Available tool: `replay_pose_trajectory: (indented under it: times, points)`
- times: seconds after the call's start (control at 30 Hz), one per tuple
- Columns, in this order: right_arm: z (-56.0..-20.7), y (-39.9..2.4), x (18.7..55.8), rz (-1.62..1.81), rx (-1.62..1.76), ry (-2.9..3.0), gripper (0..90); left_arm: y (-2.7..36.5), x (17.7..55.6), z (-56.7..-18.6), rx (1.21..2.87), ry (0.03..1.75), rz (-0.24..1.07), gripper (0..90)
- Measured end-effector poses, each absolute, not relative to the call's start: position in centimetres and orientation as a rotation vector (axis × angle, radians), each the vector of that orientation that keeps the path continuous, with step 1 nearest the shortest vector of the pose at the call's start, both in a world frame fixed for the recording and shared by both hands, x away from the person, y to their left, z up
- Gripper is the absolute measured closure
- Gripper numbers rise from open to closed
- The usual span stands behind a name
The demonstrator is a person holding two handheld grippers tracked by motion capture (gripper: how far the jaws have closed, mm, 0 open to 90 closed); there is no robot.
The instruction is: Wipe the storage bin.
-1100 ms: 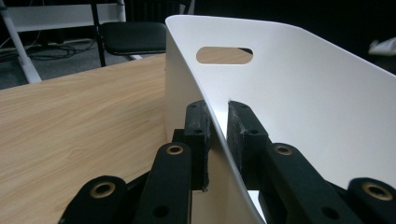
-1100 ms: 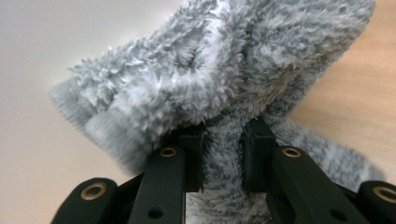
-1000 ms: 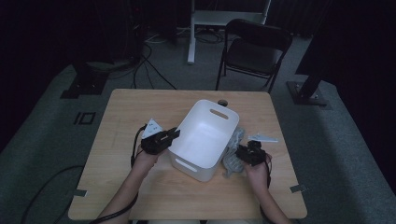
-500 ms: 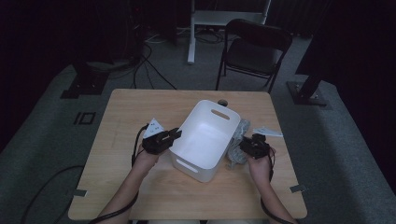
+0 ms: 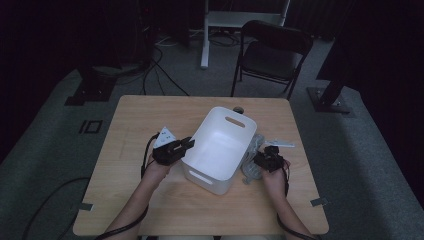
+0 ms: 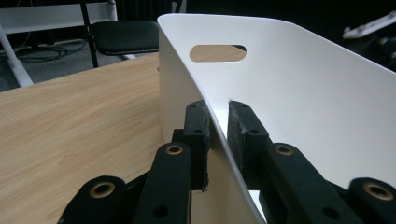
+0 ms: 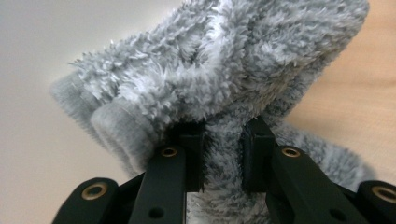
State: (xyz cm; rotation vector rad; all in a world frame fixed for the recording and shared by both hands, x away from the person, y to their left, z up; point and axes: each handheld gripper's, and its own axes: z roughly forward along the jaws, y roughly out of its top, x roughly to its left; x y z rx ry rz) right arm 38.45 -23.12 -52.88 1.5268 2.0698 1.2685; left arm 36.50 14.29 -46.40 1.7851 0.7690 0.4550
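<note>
Wooden table (image 5: 150,120) in a dark room: left tongs (image 5: 186,145) pinch the white bin's (image 5: 220,145) wall, right tongs (image 5: 256,159) pinch a fuzzy grey cloth (image 7: 224,70).

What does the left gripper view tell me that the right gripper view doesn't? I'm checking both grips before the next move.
Left gripper view: the left gripper clamps the rim of the white bin; its handle slot, the wooden table and a black chair show. Right gripper view: the right gripper is shut on a fluffy grey sock. Shared: black jaws closed on something, the bin's white wall, wood tabletop.
</note>
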Motion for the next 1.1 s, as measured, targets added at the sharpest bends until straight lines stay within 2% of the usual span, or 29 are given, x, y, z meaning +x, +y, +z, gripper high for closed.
replay_pose_trajectory:
  times: [0.3,0.53,0.67,1.1]
  points:
    - [-53.2,-23.6,38.5,1.266,1.518,2.111,74.6,14.3,36.6,-46.5,1.769,0.793,0.450,77.6]
    - [-48.8,-25.7,37.9,1.402,1.457,1.944,74.3,14.1,36.6,-46.3,1.796,0.783,0.425,77.7]
    - [-47.5,-26.0,38.4,1.389,1.426,1.908,74.1,14.2,36.7,-46.2,1.816,0.758,0.410,77.6]
    - [-50.0,-25.8,40.1,1.330,1.507,1.972,74.4,14.1,36.8,-46.3,1.803,0.737,0.408,77.7]
